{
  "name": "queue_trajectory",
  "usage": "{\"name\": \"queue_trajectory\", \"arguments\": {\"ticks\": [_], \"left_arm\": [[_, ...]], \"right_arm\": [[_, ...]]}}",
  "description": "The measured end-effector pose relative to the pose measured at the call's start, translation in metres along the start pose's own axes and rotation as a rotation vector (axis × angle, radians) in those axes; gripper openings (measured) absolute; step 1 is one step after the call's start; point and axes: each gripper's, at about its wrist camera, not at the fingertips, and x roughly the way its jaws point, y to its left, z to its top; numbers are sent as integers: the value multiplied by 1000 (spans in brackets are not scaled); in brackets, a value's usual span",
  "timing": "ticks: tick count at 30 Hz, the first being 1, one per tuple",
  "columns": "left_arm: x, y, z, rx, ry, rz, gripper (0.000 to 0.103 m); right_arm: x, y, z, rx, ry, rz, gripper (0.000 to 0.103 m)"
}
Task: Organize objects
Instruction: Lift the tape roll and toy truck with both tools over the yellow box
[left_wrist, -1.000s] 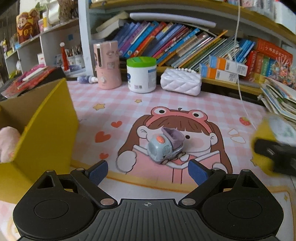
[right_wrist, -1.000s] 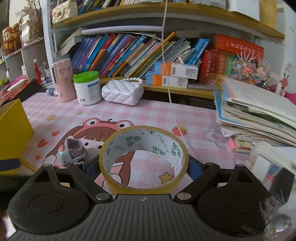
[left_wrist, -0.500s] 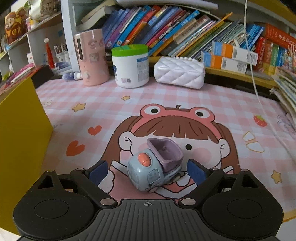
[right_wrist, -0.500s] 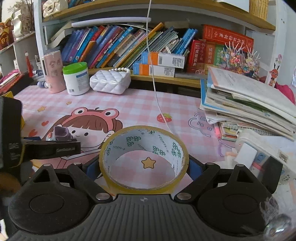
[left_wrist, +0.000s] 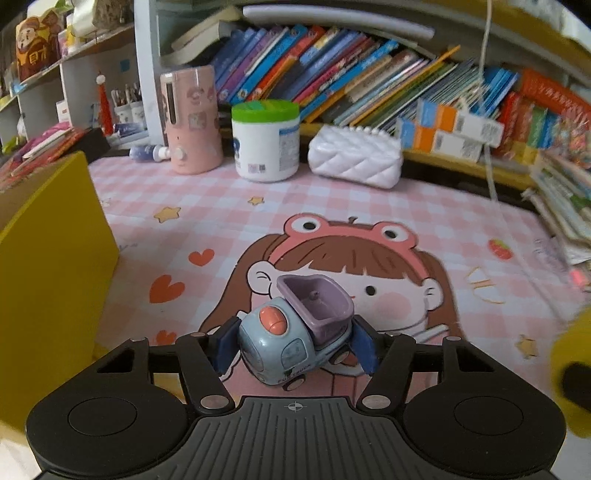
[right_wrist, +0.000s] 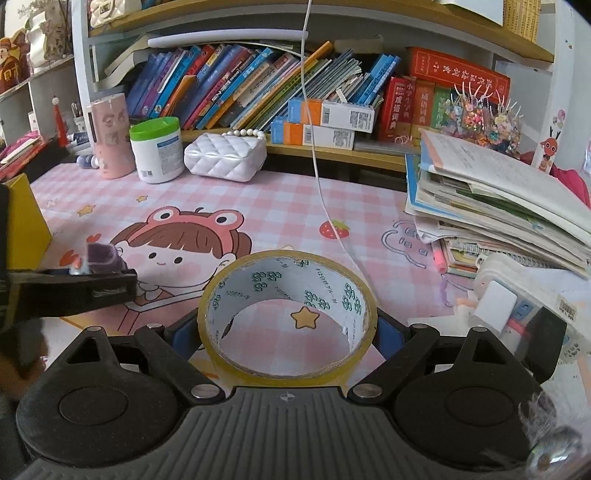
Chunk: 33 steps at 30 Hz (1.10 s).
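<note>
A small blue toy truck (left_wrist: 291, 347) with a purple tipper bed sits between my left gripper's (left_wrist: 295, 345) blue pads, which are closed against its sides on the pink cartoon mat (left_wrist: 332, 206). My right gripper (right_wrist: 288, 328) is shut on a roll of yellowish tape (right_wrist: 288, 317), held lying open-side up above the mat (right_wrist: 295, 195). The left gripper's black body (right_wrist: 66, 288) shows at the left of the right wrist view, with the truck's purple bed (right_wrist: 101, 254) just above it. A yellow box (left_wrist: 48, 266) stands to the left.
A pink dispenser (left_wrist: 190, 122), a green-lidded white tub (left_wrist: 265, 142) and a white quilted purse (left_wrist: 356, 157) stand along the bookshelf at the back. A stack of books (right_wrist: 498, 199) and a power strip (right_wrist: 517, 295) lie at the right. A white cable (right_wrist: 321, 155) hangs down.
My left gripper moved forward around the toy truck and its pads closed onto it. My right gripper kept the tape roll and drifted slightly right.
</note>
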Motion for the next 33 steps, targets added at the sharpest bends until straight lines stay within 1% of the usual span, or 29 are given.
{"name": "queue_trajectory", "arguments": {"ticks": [5, 11, 15, 23, 33], "left_arm": [[-36, 12, -8, -12, -24, -38, 63], [-80, 32, -22, -36, -53, -57, 63], [-103, 50, -34, -45, -73, -46, 63], [-141, 94, -62, -67, -79, -18, 63], [-189, 161, -90, -125, -102, 49, 63]], "right_arm": [[-3, 12, -4, -8, 6, 0, 91], [-13, 34, -7, -16, 6, 5, 91], [-22, 51, -11, -16, 12, 18, 91], [-48, 101, -24, -50, 12, 55, 91], [-80, 177, -46, -112, 25, 105, 91]]}}
